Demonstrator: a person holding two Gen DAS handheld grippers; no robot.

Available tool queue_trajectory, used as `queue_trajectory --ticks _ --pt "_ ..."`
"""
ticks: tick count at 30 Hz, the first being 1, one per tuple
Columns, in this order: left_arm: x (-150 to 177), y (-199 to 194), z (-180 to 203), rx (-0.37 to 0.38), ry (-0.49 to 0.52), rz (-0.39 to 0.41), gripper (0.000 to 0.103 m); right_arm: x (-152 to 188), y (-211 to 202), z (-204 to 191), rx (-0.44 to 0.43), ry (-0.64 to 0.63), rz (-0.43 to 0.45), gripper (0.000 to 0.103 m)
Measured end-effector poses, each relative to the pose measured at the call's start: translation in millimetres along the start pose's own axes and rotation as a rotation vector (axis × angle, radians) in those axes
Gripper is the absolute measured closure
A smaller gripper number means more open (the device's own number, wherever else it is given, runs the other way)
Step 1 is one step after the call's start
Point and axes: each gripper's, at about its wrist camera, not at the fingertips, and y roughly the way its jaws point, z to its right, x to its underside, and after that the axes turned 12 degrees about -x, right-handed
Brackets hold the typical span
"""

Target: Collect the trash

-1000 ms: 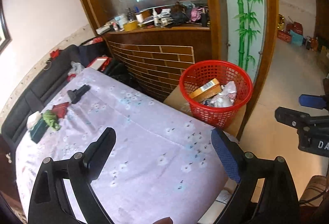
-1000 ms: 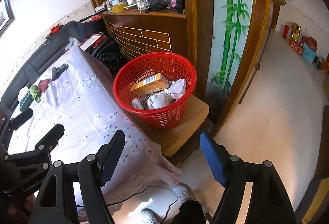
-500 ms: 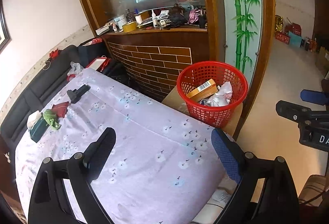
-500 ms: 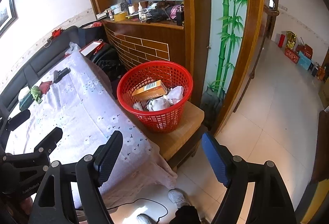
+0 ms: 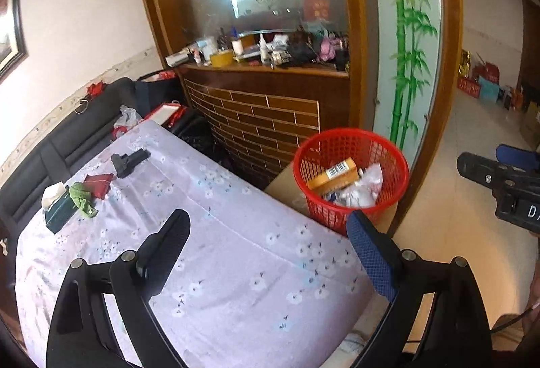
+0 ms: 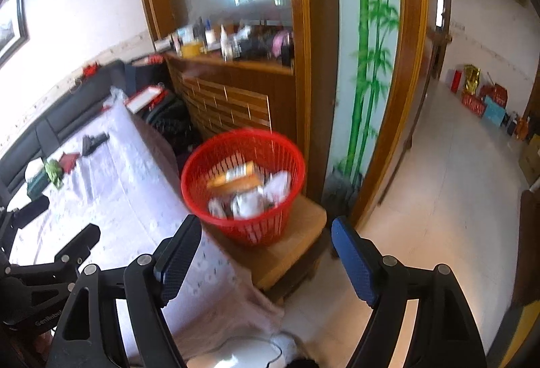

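A red mesh basket (image 5: 351, 145) (image 6: 243, 145) stands on a low wooden stool beside the table. It holds an orange box (image 5: 334, 177) (image 6: 236, 177) and crumpled white wrappers (image 5: 364, 189) (image 6: 266, 192). My left gripper (image 5: 266, 246) is open and empty above the flowered tablecloth (image 5: 219, 250). My right gripper (image 6: 263, 253) is open and empty, short of the basket. At the table's far left lie a crumpled green scrap (image 5: 82, 199) on a tissue box (image 5: 57, 207), a red item (image 5: 98, 182) and a black object (image 5: 130, 160).
A wooden partition with a cluttered shelf (image 5: 263, 59) stands behind the basket. A bamboo-painted panel (image 6: 368, 64) and wooden post flank it. A black sofa (image 5: 50, 148) runs along the wall. Tiled floor (image 6: 455, 199) opens to the right, with boxes (image 6: 486, 101) far off.
Both grippers have drawn back and risen from the basket, so it looks smaller and farther in both views. Both stayed open and empty. The right view is blurred by motion.
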Motion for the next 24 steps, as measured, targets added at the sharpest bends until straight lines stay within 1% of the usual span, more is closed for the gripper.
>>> queue_trajectory --ticks 4,7,9,11,13,15,19,24 --pt "0 -3 -4 -0.048 -0.022 0.04 0.01 -3 -3 -2 -0.001 -0.013 0.029 0.017" --pt "4 -6 -7 -0.052 -0.026 0.053 0.01 -3 -2 -6 -0.008 -0.026 0.032 0.017" --pt "9 -12 -9 -0.066 -0.031 0.091 0.01 0 -2 -10 -0.007 -0.036 0.033 0.017" --pt "16 -21 -13 -0.062 -0.047 0.131 0.01 4 -6 -13 -0.01 -0.041 0.049 0.017" --pt "22 -26 -15 -0.069 -0.061 0.149 0.01 8 -9 -15 -0.005 -0.05 0.06 0.017" --pt "26 -27 -16 -0.069 -0.063 0.147 0.01 12 -10 -16 -0.001 -0.055 0.059 0.017" --pt "31 -25 -18 -0.066 -0.051 0.108 0.01 22 -8 -19 0.012 -0.049 0.019 0.016" --pt "35 -28 -19 -0.051 -0.045 0.101 0.01 29 -18 -22 0.029 -0.059 0.034 0.016"
